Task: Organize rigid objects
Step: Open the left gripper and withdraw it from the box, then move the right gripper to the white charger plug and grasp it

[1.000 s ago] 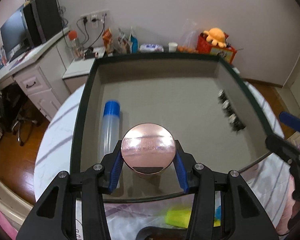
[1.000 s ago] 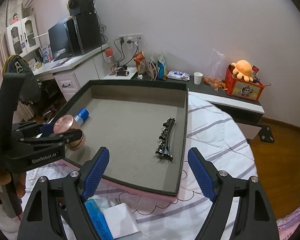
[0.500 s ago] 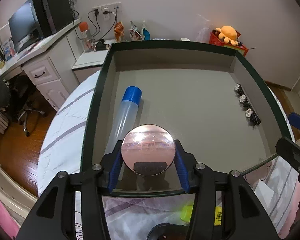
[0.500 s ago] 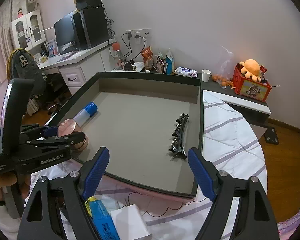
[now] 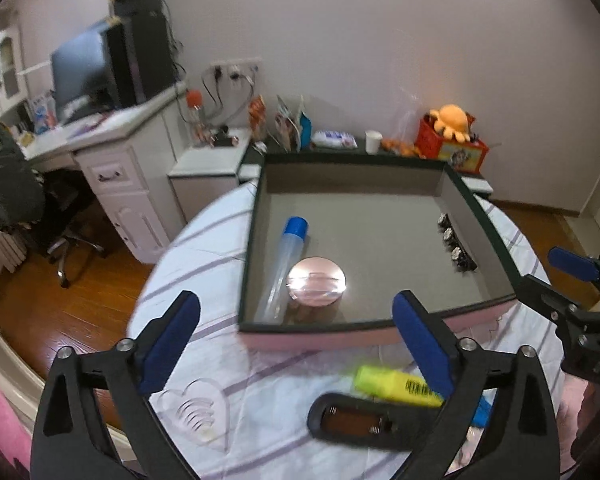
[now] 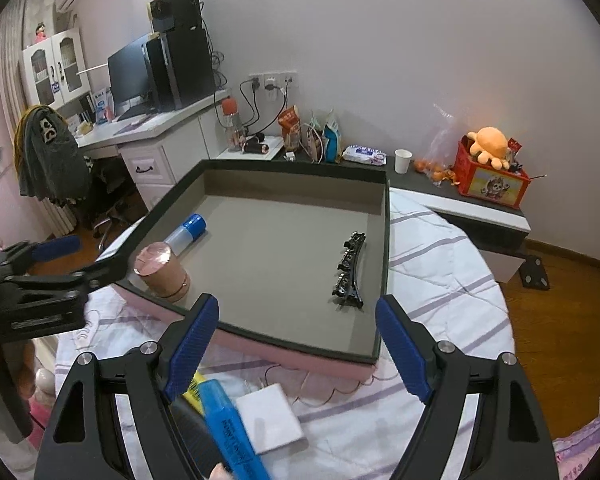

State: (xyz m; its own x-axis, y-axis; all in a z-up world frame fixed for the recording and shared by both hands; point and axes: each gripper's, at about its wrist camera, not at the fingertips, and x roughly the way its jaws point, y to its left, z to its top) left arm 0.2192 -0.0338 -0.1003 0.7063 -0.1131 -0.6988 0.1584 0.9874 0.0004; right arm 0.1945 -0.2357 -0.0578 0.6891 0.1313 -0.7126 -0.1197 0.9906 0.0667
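Observation:
A pink round jar (image 5: 317, 285) (image 6: 162, 270) stands upright in the near left corner of the dark-rimmed tray (image 5: 380, 322) (image 6: 296, 346), beside a clear tube with a blue cap (image 5: 286, 258) (image 6: 188, 229). A black hair clip (image 6: 350, 270) (image 5: 456, 246) lies along the tray's right wall. My left gripper (image 5: 296, 334) (image 6: 56, 258) hangs in front of the tray, its jaws opening wide with nothing between them. My right gripper (image 6: 298, 340) stands open above the tray's near edge, empty. On the bedsheet lie a yellow highlighter (image 5: 396, 386), a blue highlighter (image 6: 230, 432), a dark flat case (image 5: 360, 420) and a white block (image 6: 270, 416).
The tray sits on a round bed with a striped sheet (image 6: 440, 280). A white desk (image 5: 112, 152) with monitor and chair stands to the left. A shelf behind holds snacks, a paper cup (image 6: 403, 160) and a red box with an orange plush (image 6: 490, 160).
My left gripper let go of the pink jar, opened wide and drew back and up from the tray; the jar now stands free inside. The right gripper backed off slightly.

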